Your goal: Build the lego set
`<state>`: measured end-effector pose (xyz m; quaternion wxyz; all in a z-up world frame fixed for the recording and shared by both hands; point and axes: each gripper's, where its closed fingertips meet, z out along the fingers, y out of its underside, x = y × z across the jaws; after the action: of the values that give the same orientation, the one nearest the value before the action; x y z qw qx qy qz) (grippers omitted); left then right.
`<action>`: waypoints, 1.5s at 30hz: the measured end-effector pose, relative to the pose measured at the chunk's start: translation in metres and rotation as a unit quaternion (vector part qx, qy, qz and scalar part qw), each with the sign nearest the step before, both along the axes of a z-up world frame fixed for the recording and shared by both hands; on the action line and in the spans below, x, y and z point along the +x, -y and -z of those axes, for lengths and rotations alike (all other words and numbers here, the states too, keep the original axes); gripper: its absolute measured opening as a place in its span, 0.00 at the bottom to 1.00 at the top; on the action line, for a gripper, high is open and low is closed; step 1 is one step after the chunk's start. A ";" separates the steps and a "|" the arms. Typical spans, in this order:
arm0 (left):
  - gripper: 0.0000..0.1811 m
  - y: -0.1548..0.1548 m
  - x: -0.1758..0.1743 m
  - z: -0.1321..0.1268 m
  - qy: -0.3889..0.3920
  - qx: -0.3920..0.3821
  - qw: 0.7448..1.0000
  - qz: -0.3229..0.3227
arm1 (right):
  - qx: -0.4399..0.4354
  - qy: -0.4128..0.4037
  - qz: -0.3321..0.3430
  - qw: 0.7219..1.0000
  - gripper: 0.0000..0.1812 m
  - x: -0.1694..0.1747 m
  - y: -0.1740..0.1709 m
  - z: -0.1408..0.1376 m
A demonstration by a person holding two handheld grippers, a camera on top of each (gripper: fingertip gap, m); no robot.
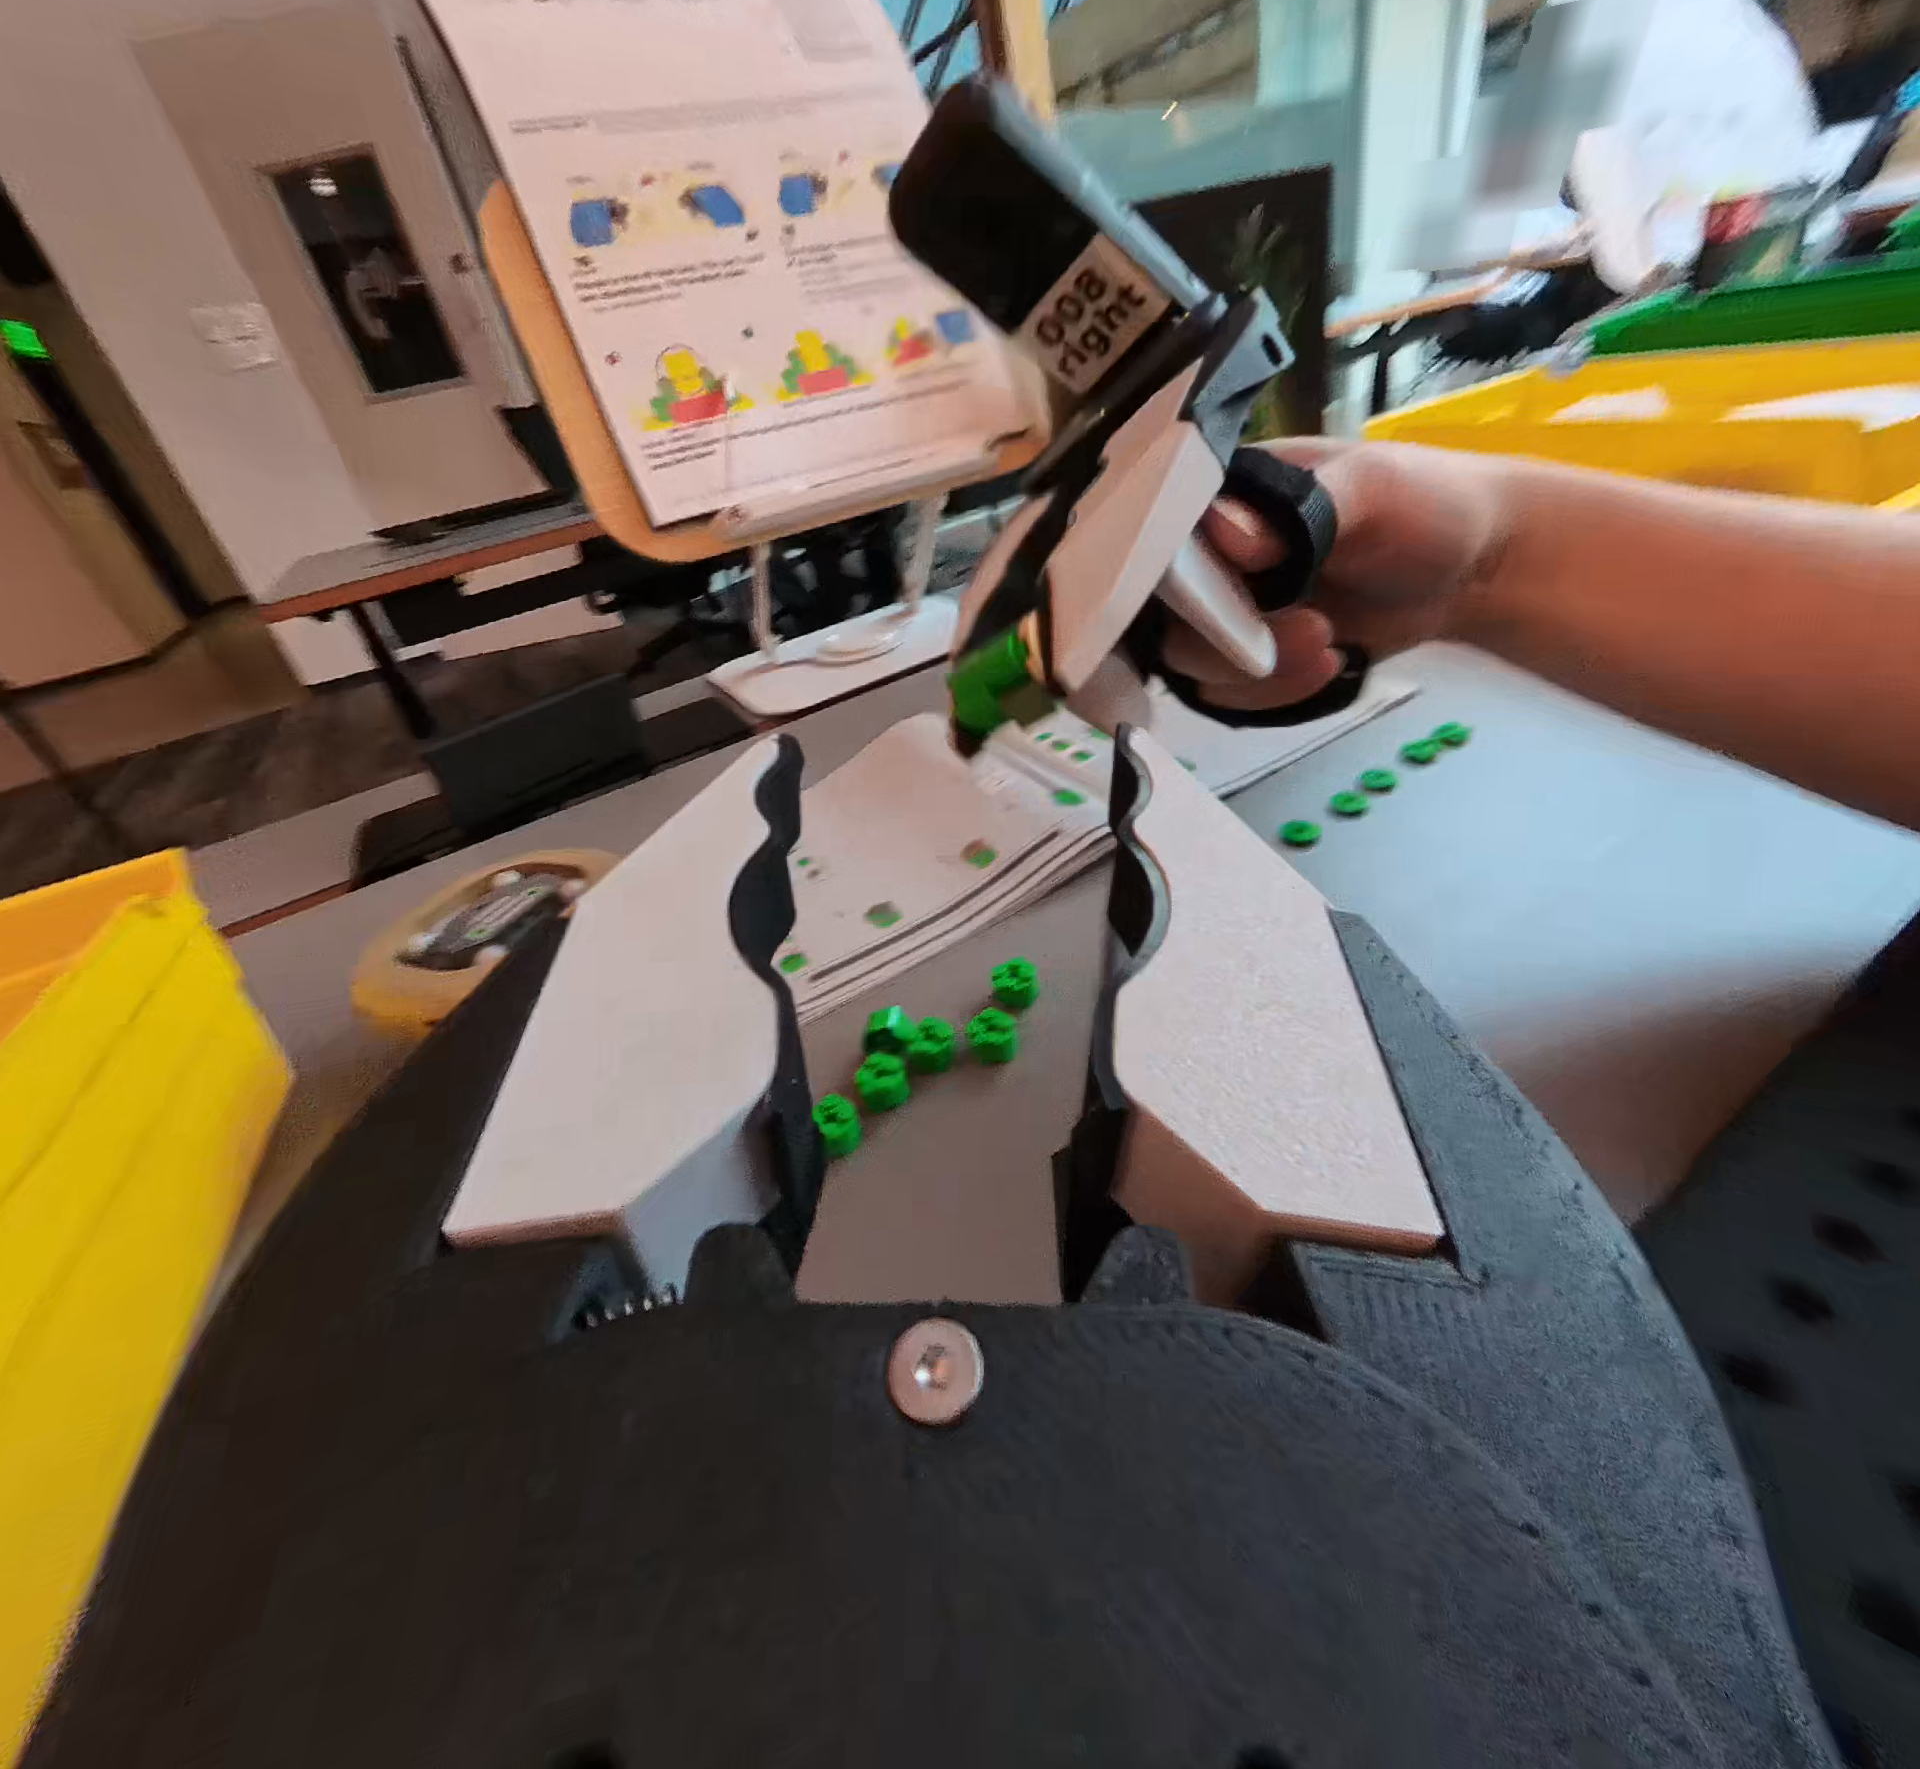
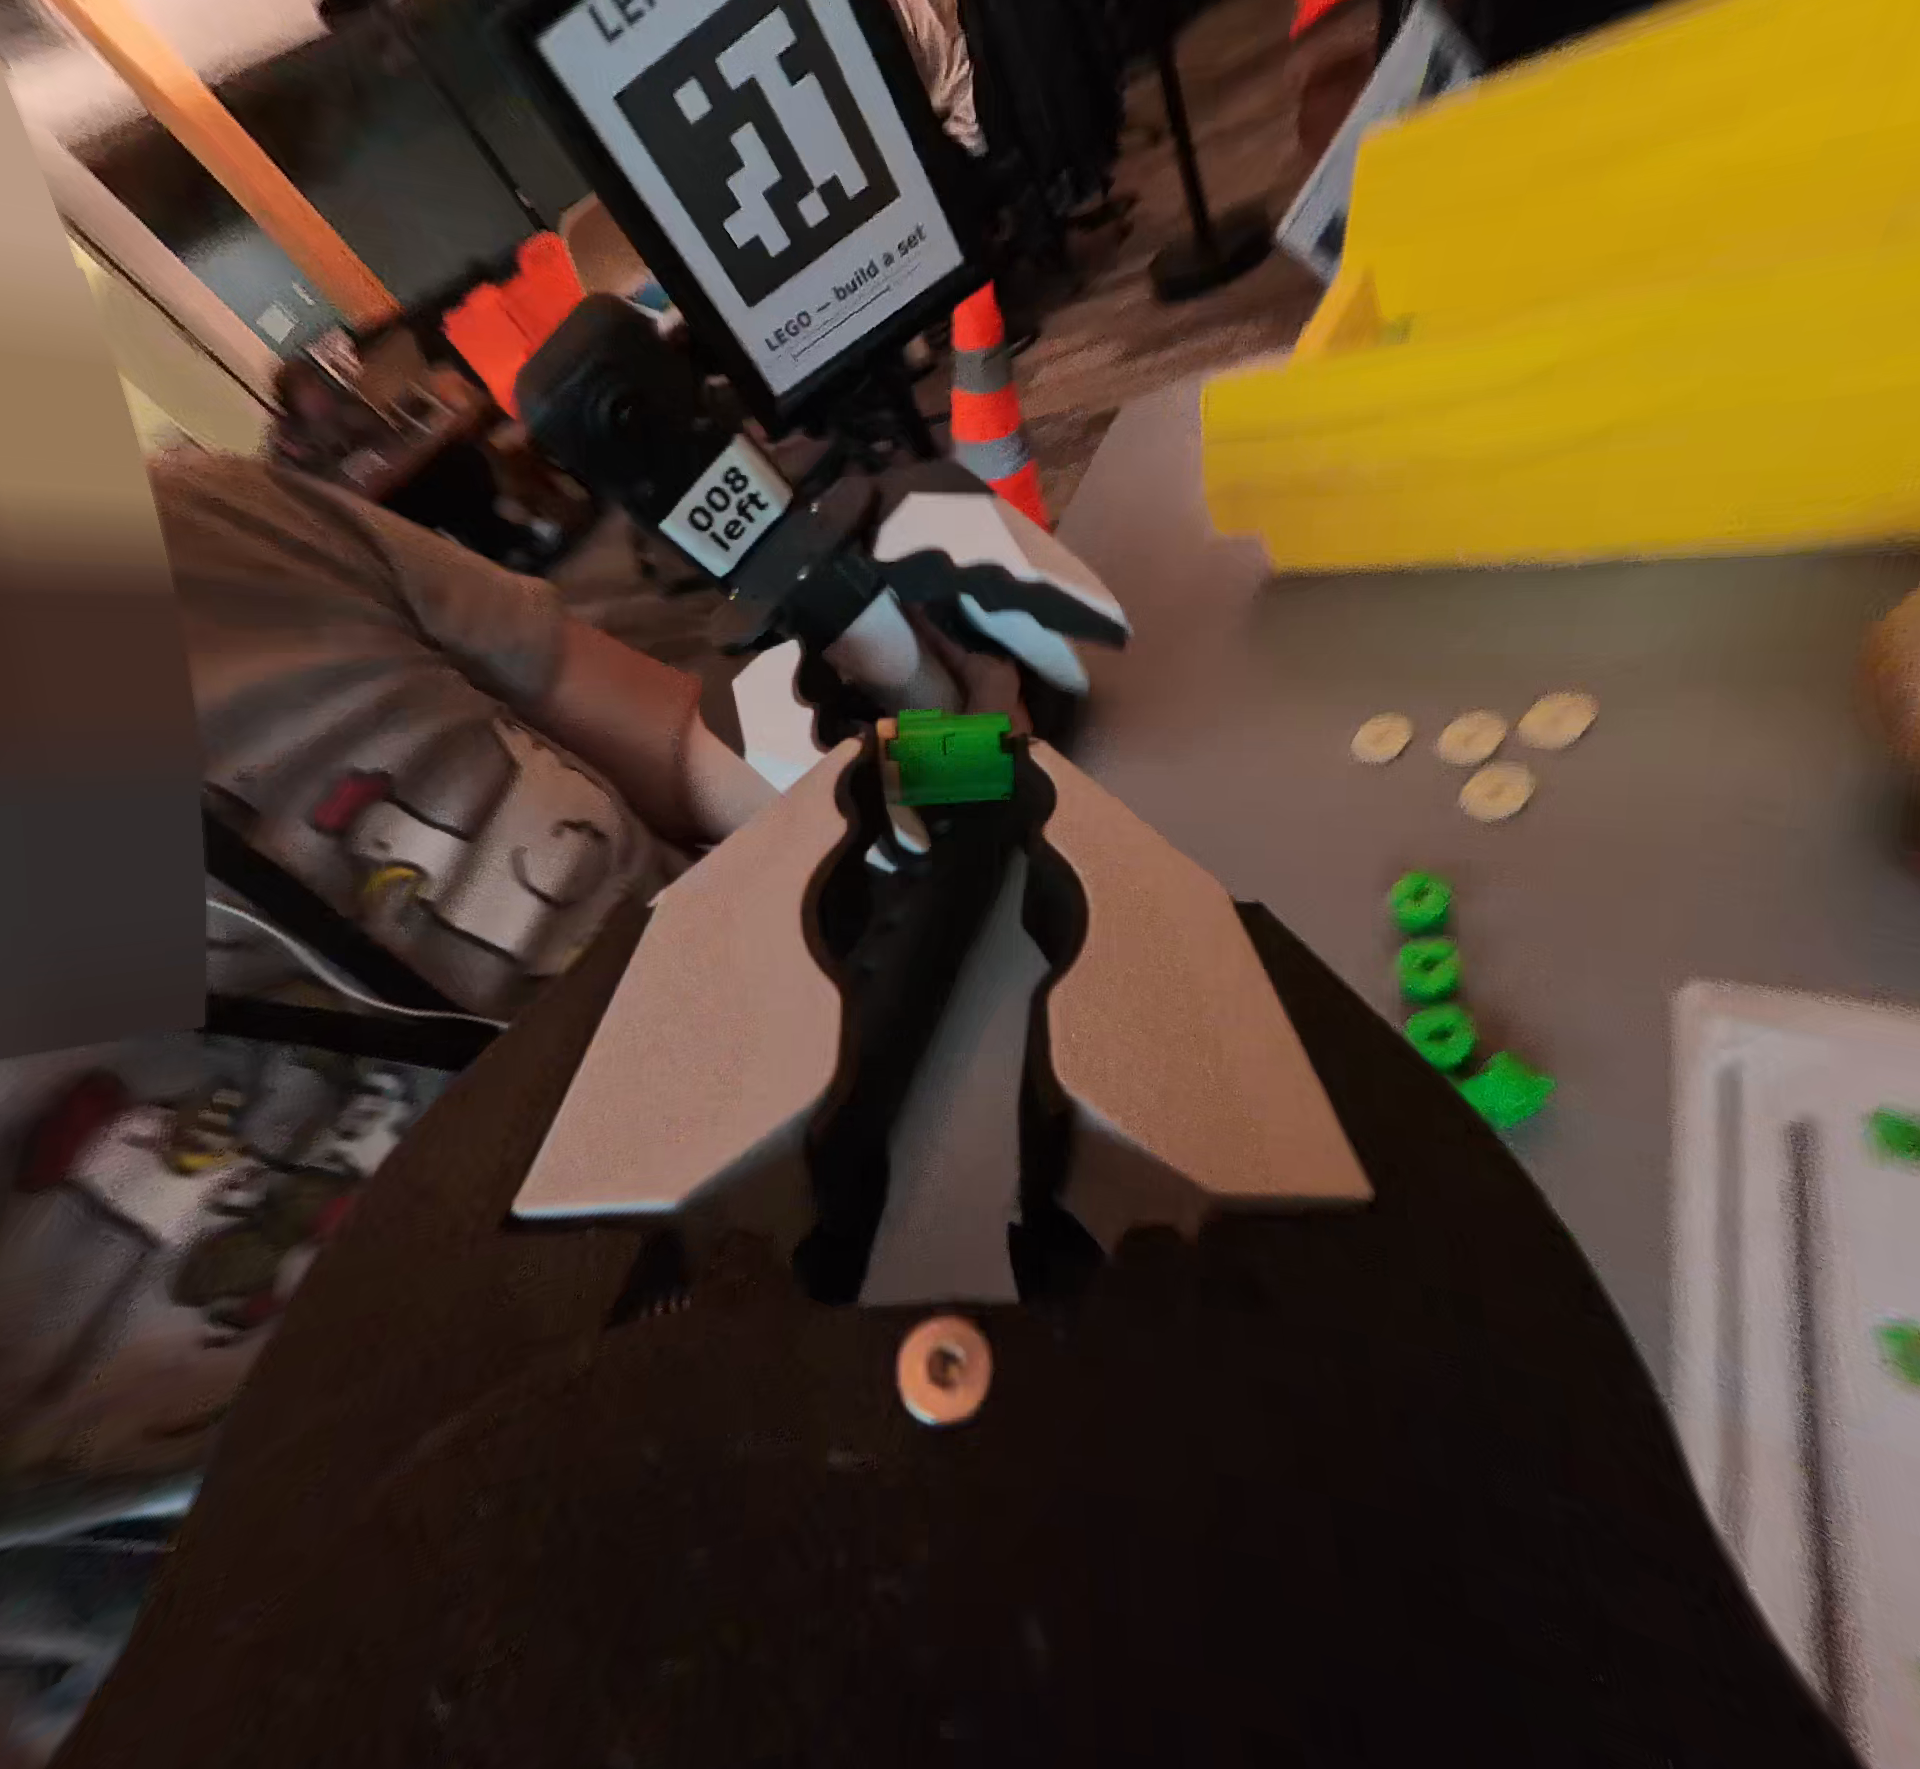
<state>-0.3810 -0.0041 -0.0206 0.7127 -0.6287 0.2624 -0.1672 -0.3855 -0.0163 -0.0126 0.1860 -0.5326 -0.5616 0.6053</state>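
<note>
My left gripper (image 1: 951,763) is open and empty, held above the grey table (image 1: 1558,888). Between its fingers I see several small round green lego pieces (image 1: 930,1044) lying by an open instruction booklet (image 1: 935,846). My right gripper (image 2: 948,758) is shut on a green lego piece (image 2: 948,758) at its fingertips. In the left wrist view that right gripper (image 1: 987,711) hangs tilted over the booklet with the green piece (image 1: 987,685) in its tips. In the right wrist view the left gripper (image 2: 987,607) is straight ahead, beyond the held piece.
Yellow bins stand at the left (image 1: 114,1148) and back right (image 1: 1662,431). A stand holds an instruction sheet (image 1: 727,213). A row of flat green round pieces (image 1: 1371,779) lies to the right. Tan round pieces (image 2: 1475,748) and more green pieces (image 2: 1439,981) show in the right wrist view. A tape roll (image 1: 468,940) lies on the left.
</note>
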 end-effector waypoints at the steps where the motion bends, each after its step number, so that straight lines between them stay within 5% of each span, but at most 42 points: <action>1: 0.33 0.003 0.002 -0.003 0.014 0.001 1.000 0.016 | 0.068 -0.048 0.002 0.997 0.13 0.002 0.005 -0.015; 4: 0.34 0.011 0.006 -0.008 0.029 0.016 0.998 0.047 | 0.280 -0.150 0.041 0.947 0.13 0.007 0.017 -0.047; 8: 0.30 0.016 0.012 -0.006 0.018 0.020 0.998 0.060 | 0.475 -0.153 0.078 0.863 0.13 0.010 0.023 -0.059; 21: 0.25 0.018 0.021 0.000 -0.005 0.019 0.997 0.072 | 0.636 -0.163 0.081 0.750 0.13 0.006 0.062 -0.085; 39: 0.22 0.017 0.027 0.008 -0.025 0.011 0.997 0.077 | 0.573 -0.185 0.073 0.795 0.13 0.013 0.057 -0.085; 45: 0.23 0.036 0.013 -0.031 0.059 0.052 0.992 0.097 | 0.520 -0.165 0.038 0.837 0.13 0.014 0.054 -0.070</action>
<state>-0.3682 -0.0401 0.0108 0.7394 -0.5511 0.2878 -0.2584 -0.3719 -0.0708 0.0579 0.5485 -0.2708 -0.7337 0.2956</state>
